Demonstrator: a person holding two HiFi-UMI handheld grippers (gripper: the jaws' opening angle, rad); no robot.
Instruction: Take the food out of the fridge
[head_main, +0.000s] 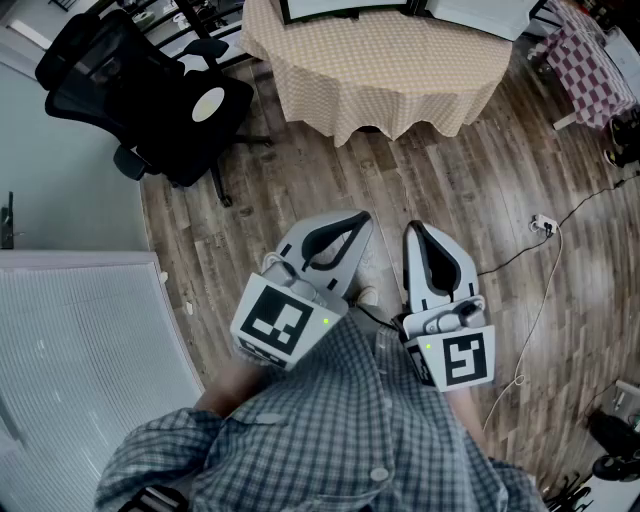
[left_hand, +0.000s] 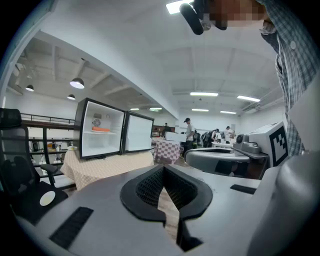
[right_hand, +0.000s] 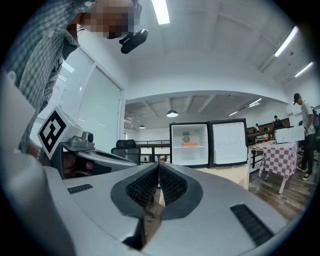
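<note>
Because the left gripper and right gripper are clenched empty, well apart from the orange food on the upper shelf of the open fridge, reaching in unopened would likely shove it.

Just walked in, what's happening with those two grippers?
A person holds the left gripper and right gripper, both shut and empty, facing a small fridge on a table some way ahead. Its door stands open, and the orange food lies on a shelf inside, not yet taken.
</note>
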